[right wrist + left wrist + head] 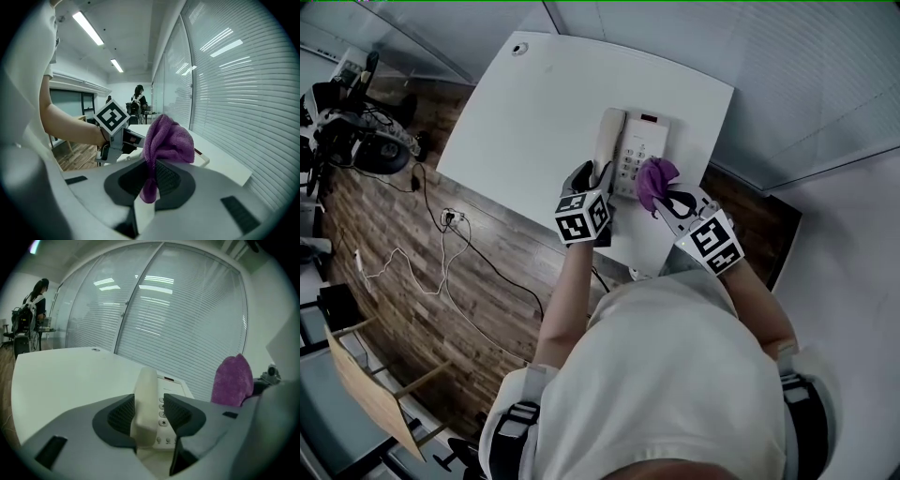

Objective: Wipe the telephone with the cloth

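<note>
Between the closing jaws of the left claw (pixel 147 414) sits the telephone handset (pixel 145 397), apparently not yet squeezed. Beside it, the right claw (pixel 150 180) pinches the purple cloth (pixel 168 138).

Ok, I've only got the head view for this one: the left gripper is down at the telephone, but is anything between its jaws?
Observer: Yes. The left gripper view shows the handset between the jaws of the left gripper, which are closing around it.
Operator: Is the cloth properly clamped?
Observer: The right gripper view shows the right gripper shut on the purple cloth, with most of it bunched above the pads.
Operator: Anyone else nearby?
Observer: A person stands far back in the room.
</note>
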`<state>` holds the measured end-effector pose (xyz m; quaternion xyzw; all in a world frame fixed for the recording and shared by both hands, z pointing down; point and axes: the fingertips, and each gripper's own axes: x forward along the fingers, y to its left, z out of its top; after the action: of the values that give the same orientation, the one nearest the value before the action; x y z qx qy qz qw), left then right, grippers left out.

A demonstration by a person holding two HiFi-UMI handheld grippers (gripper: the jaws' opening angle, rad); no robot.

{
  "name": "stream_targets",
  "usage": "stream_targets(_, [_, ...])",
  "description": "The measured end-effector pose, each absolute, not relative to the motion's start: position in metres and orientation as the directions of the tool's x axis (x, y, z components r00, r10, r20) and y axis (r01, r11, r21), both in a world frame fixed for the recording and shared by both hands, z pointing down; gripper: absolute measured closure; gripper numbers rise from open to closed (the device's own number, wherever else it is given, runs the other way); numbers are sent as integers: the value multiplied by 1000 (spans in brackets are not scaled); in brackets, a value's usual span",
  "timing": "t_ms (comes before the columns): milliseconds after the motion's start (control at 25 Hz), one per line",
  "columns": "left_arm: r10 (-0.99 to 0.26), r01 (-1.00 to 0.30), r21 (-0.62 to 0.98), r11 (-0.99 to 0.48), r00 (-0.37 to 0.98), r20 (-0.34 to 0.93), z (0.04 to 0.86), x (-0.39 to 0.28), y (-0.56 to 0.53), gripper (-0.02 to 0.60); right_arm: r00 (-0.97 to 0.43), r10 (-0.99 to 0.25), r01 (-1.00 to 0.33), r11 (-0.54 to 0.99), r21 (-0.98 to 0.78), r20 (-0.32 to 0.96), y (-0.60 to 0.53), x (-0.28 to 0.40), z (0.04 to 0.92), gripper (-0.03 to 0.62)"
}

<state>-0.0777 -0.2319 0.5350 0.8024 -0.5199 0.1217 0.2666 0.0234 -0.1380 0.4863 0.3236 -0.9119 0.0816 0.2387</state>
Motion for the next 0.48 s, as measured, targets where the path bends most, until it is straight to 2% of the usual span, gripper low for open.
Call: stream_targets(480, [-812,-878,403,-258,424,401,501,-92,-178,522,-688,-600,-681,728,-77,409,-133,15,471,549])
